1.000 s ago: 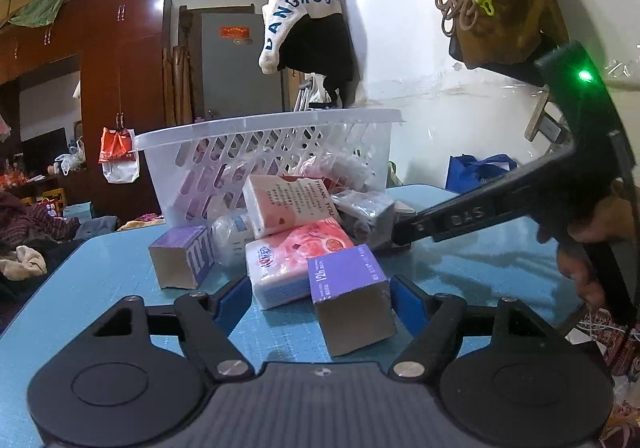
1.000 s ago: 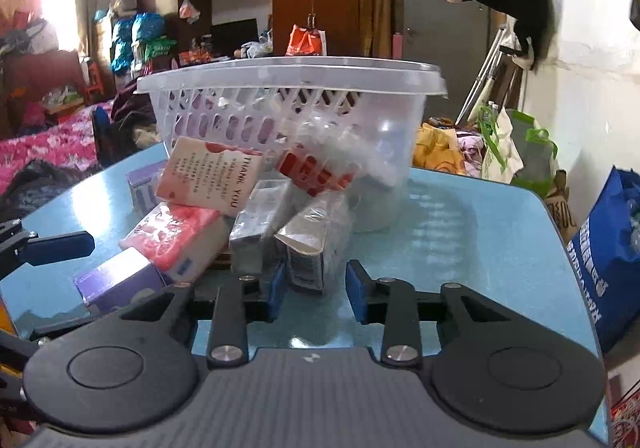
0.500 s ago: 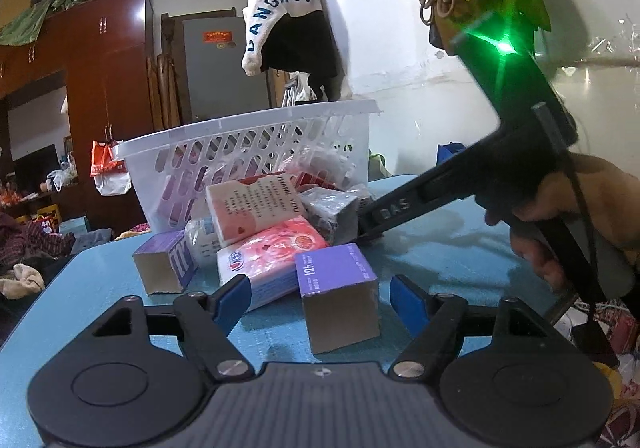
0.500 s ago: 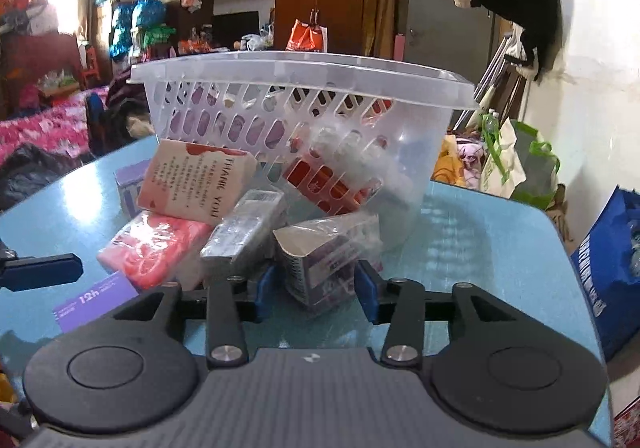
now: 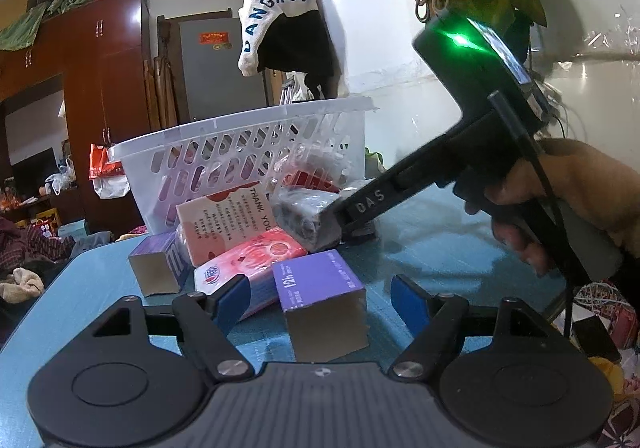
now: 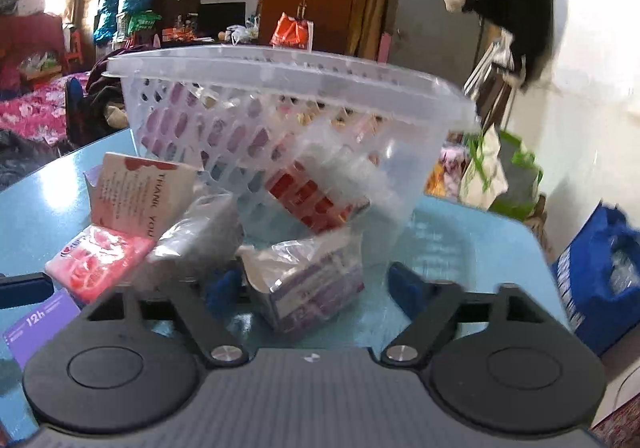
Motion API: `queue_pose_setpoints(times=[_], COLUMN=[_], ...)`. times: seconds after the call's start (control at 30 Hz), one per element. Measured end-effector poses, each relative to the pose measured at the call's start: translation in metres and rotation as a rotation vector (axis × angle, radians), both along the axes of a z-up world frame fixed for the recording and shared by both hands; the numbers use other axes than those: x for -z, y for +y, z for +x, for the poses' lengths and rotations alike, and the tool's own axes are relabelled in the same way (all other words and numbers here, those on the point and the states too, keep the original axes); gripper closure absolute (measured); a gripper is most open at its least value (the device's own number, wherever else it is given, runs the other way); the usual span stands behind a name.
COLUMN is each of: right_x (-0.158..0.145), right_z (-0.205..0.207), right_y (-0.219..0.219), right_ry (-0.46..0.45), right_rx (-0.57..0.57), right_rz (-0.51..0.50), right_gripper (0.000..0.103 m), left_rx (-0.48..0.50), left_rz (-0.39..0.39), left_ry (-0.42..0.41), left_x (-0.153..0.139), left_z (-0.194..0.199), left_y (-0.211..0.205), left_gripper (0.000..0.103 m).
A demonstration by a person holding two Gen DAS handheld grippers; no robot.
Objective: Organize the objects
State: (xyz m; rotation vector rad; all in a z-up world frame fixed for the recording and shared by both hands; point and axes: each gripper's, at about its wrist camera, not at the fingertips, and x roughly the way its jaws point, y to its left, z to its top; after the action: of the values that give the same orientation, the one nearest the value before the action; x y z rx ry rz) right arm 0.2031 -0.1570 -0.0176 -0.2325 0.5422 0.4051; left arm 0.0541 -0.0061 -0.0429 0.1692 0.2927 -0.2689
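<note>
The left gripper (image 5: pixel 320 298) hovered low over the blue table (image 5: pixel 432 244), jaws set wide, and a purple box (image 5: pixel 324 302) marked 12h stood upright between its blue fingers (image 5: pixel 234 298) with clear gaps either side, so nothing was gripped. Just ahead of that claw and a touch to its left lay a pink tissue pack (image 5: pixel 250 262), and leaning behind that a card box (image 5: pixel 226 219) printed THANK YOU; a second small purple box (image 5: pixel 160 264) sat further left. Beyond them all stood the white lattice basket (image 5: pixel 240 151), tilted, with packets showing through its holes. Over on the other side, the right gripper (image 6: pixel 316 288) had just been spreading its jaws, and a plastic-wrapped box (image 6: pixel 308 286) sat tilted between them, close to the left finger, well off the right one, pads not pressing. A grey wrapped pack (image 6: pixel 196 236) lay just ahead-left of that claw, against the basket's near wall. From the left camera the person's right hand (image 5: pixel 560 195) showed clasping the black handle, its nose down among the wrapped packs
</note>
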Motion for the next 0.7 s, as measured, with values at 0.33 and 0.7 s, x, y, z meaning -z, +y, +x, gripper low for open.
queue_pose_setpoints(times=[0.33, 0.7], right_x=[-0.001, -0.010], right_z=[-0.021, -0.040], right_y=[-0.013, -0.012], right_ry=[-0.069, -0.160], right_rx=[0.012, 0.006], right_rz=[0.049, 0.065], right_gripper=[0.044, 0.044], left_rx=[0.013, -0.006], left_rz=[-0.041, -0.127], left_ry=[-0.053, -0.066], left_x=[-0.007, -0.018], left_z=[-0.008, 0.002], left_y=[0.008, 0.034], left_gripper=[0.056, 0.056])
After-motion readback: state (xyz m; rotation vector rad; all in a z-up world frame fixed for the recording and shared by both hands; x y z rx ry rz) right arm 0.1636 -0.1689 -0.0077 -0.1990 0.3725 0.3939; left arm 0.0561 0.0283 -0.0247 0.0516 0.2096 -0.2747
